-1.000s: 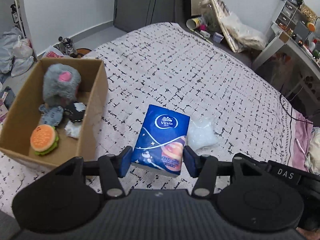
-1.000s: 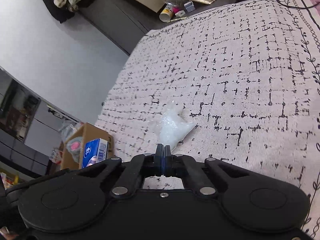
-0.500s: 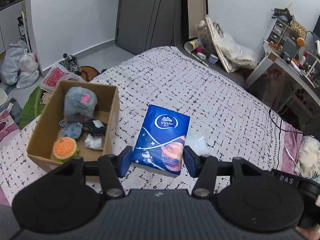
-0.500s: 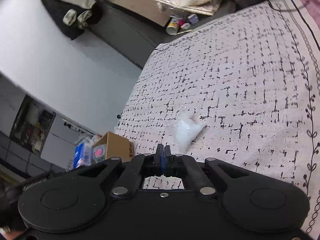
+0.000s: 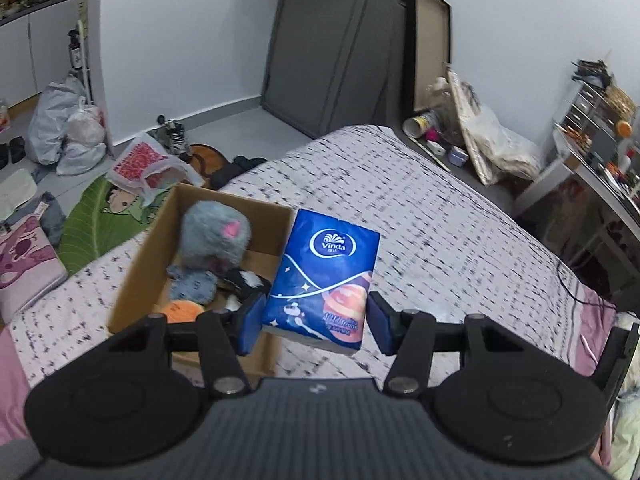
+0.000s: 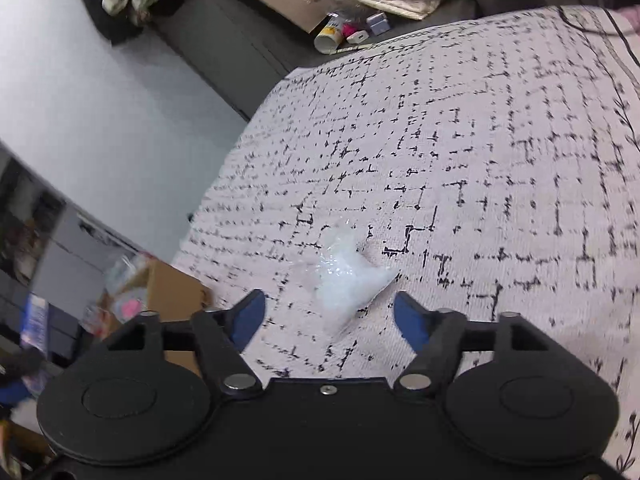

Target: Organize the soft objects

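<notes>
Left gripper [image 5: 314,320] is clamping a blue Vinda tissue pack [image 5: 326,276] between both pads, jaws about half spread, carrying it above the bedspread [image 5: 440,224] beside the near right wall of the cardboard box [image 5: 140,276]. Right gripper [image 6: 329,316] is opening its jaws, nothing between the pads; a clear plastic bag [image 6: 344,276] is lying on open bedspread just ahead. Box is sitting near the bed's left edge, holding an orange burger plush [image 5: 180,310], small blue plush [image 5: 192,286] and grey furry plush [image 5: 216,240].
</notes>
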Motion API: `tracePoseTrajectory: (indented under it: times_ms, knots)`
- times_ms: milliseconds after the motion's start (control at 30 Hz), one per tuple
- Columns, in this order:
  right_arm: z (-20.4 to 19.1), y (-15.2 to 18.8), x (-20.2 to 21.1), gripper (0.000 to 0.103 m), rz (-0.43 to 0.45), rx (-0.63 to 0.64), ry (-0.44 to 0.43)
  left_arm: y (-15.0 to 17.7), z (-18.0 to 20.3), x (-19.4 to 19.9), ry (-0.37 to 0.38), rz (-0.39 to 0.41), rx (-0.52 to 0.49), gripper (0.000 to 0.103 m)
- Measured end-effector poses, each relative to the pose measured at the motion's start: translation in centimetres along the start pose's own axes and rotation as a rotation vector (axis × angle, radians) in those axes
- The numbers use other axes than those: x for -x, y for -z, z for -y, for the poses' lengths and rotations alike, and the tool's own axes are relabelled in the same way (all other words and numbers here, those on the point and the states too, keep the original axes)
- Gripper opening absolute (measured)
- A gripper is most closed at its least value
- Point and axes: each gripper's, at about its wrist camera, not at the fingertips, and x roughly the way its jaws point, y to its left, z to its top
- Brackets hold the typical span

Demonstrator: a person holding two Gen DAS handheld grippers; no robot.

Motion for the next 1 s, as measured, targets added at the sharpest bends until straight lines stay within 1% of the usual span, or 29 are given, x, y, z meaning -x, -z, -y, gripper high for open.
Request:
tracePoseTrajectory:
  times_ms: [67,133,300,400,567,633,700,733,767,833,1000]
  knots:
    - [-0.9,0.0,-0.7,0.087,0.008,0.070,0.023,-0.3,-0.8,-0.4,-0.015,-0.001,0.008,0.054]
    - [-1.8,0.0,-1.3,0.091,0.016,0.135,0.056,-0.7,-1.7,-0.9,-0.034,-0.013,0.015,0.054]
    - [-3.5,0.4,-3.3,0.092,0.007,0.282,0.114,-1.5,-3.6,-1.7,-0.071,-0.026,0.037,0.054]
    - [-3.9,0.9,-4.6,0.092,-0.011,0.337,0.144,-1.9,-4.6,-2.1,-0.088,-0.025,0.051,0.054]
    - [-4.7,1.7,-5.9,0.091,-0.014,0.433,0.184,-2.2,-6.8,-3.1,-0.124,-0.034,0.096,0.054]
    - [-5.0,2.0,-6.4,0.085,-0.015,0.468,0.197,-2.2,-7.3,-3.7,-0.135,-0.039,0.105,0.053]
    - [-5.2,2.3,-6.8,0.064,-0.018,0.502,0.211,-2.2,-7.9,-4.4,-0.146,-0.049,0.107,0.053]
    - [-5.3,2.4,-7.0,0.043,-0.029,0.520,0.216,-2.2,-8.2,-4.9,-0.152,-0.055,0.106,0.053]
    - [-5.4,2.5,-7.2,0.041,-0.053,0.532,0.213,-2.2,-8.3,-5.2,-0.157,-0.062,0.102,0.053]
    - [-5.7,2.6,-7.0,0.038,-0.055,0.545,0.228,-2.1,-8.5,-5.9,-0.162,-0.070,0.097,0.053]
    - [-6.6,2.6,-6.1,0.035,-0.064,0.538,0.228,-1.9,-8.8,-6.7,-0.161,-0.089,0.101,0.053]
